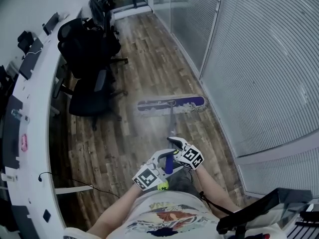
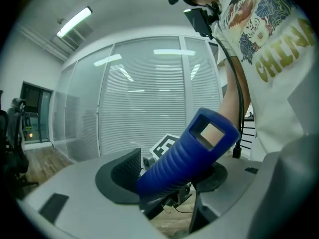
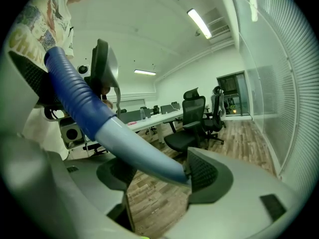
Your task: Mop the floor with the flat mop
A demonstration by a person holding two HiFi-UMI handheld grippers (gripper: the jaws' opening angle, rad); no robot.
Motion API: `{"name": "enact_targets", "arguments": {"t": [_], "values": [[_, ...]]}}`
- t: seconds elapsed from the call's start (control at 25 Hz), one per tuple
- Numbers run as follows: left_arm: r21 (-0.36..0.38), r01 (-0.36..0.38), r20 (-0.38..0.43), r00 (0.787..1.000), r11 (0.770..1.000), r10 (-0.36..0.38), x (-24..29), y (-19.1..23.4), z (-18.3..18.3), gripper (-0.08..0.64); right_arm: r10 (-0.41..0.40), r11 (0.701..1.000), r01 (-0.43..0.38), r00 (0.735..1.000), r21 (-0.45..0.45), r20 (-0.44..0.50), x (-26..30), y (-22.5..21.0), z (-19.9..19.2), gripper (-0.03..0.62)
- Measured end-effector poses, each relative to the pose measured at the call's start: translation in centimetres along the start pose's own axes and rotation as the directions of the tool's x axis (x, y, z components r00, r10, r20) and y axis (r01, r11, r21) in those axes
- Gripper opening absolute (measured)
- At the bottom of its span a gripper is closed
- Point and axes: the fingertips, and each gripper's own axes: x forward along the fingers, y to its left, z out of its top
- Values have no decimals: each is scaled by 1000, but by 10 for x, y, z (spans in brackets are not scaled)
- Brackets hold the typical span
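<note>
The flat mop's blue and grey head [image 1: 171, 104] lies crosswise on the wood floor ahead of me, close to the glass wall. Its pole [image 1: 172, 119] runs back to my hands. My left gripper [image 1: 160, 165] is shut on the ribbed blue handle grip [image 2: 185, 154] at the pole's top end. Just ahead of it, my right gripper [image 1: 178, 146] is shut on the pale blue pole [image 3: 134, 147], which crosses between its pads. In the left gripper view the right gripper's marker cube [image 2: 164, 146] shows behind the grip.
Black office chairs [image 1: 89, 96] stand left of the mop head beside a long white curved desk [image 1: 35, 133]. A glass wall with blinds [image 1: 259, 68] runs along the right. A cable [image 1: 75, 185] lies on the floor near the desk. A dark stand [image 1: 264, 213] sits at bottom right.
</note>
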Motion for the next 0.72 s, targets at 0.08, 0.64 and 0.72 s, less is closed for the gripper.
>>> {"name": "enact_targets", "arguments": {"t": [0.08, 0.64, 0.72], "values": [[-8, -10, 5, 1000, 1000, 10, 13, 33, 3, 249, 4, 1000, -5, 1000, 6, 12, 9, -32, 10, 281], [-10, -43, -2, 999, 999, 43, 120, 187, 40, 247, 33, 999, -34, 999, 23, 6, 18, -209, 68, 281], [-4, -34, -27, 999, 999, 34, 126, 180, 36, 247, 37, 999, -37, 999, 13, -21, 13, -208, 61, 281]]}}
